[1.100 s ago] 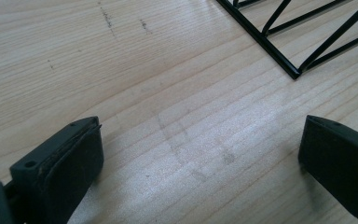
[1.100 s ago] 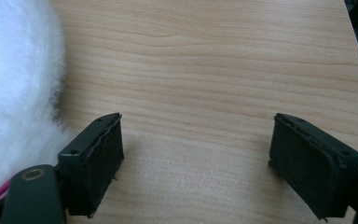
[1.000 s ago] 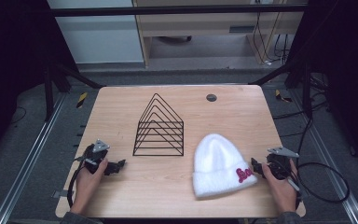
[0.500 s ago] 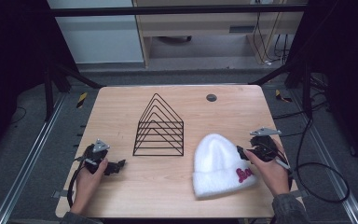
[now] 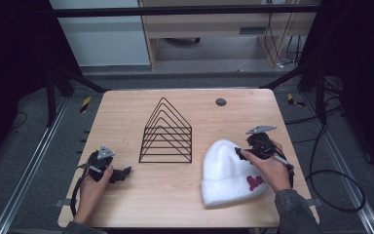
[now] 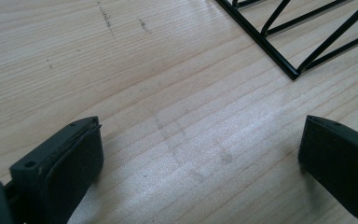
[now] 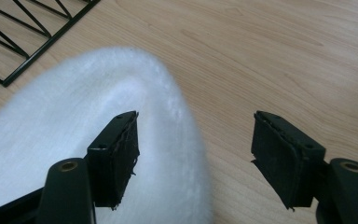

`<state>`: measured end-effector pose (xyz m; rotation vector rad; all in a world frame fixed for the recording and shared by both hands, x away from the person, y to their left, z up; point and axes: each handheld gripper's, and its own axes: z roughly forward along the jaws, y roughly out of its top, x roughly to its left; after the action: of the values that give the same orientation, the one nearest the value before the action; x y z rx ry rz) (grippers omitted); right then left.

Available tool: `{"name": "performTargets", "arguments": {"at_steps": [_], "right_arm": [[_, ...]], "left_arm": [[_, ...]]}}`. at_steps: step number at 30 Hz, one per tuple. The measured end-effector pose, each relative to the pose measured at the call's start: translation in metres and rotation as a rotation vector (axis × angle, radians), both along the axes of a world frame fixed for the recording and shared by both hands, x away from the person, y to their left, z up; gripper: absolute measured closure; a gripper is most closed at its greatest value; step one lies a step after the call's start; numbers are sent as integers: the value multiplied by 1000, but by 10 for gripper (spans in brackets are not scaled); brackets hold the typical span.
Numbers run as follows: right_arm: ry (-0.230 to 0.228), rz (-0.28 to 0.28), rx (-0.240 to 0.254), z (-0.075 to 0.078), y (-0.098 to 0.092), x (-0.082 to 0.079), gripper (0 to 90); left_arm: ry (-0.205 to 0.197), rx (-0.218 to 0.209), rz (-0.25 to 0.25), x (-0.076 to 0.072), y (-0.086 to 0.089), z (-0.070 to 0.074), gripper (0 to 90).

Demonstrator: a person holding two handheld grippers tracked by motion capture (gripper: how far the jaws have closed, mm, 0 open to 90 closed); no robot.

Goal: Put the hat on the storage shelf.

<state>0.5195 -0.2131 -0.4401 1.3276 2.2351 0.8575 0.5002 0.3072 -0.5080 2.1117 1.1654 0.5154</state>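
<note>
Jaws: both pairs stand wide apart, nothing between them.
Table (image 5: 126,112): pale wood; carries all the things below.
Hat (image 5: 226,173): white knit, lying flat at the near right; red lettering on the cuff, unreadable. Crown points toward the rack.
Rack (image 5: 166,132): black wire, triangular frames in a row, upright mid-table, just left of the hat and apart from it.
Right gripper (image 7: 193,154): low at the hat's right edge; one jaw over the knit, the other over bare wood.
Left gripper (image 5: 119,174): resting near the left edge, aimed toward the rack's near corner.
Disc (image 5: 221,102): small, dark, far side, well apart.
Step, as judged: approach to the hat; no grip made yet.
Next move calls for: lowering so the jaws straddle a fold of knit, then closing; soft fabric may bunch or slip.
</note>
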Motion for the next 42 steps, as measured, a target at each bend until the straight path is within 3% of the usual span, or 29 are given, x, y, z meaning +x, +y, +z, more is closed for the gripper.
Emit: {"name": "performTargets", "arguments": {"at_steps": [10, 16, 21, 25, 31, 35, 39, 42], "right_arm": [[36, 36, 13, 0, 6, 10, 421], [53, 22, 36, -2, 6, 17, 428], [60, 19, 38, -7, 8, 22, 423], [96, 27, 37, -13, 15, 27, 423], [116, 29, 20, -24, 22, 35, 471], [135, 19, 39, -29, 25, 39, 497], [154, 27, 36, -33, 26, 42, 566], [169, 47, 52, -33, 26, 42, 694]], "left_arm": [[0, 0, 0, 0, 0, 0, 0], [1, 3, -2, 0, 0, 0, 0], [0, 4, -4, 0, 0, 0, 0], [0, -1, 0, 0, 0, 0, 0], [0, 1, -1, 0, 0, 0, 0], [1, 1, -1, 0, 0, 0, 0], [0, 1, -1, 0, 0, 0, 0], [0, 0, -1, 0, 0, 0, 0]]}}
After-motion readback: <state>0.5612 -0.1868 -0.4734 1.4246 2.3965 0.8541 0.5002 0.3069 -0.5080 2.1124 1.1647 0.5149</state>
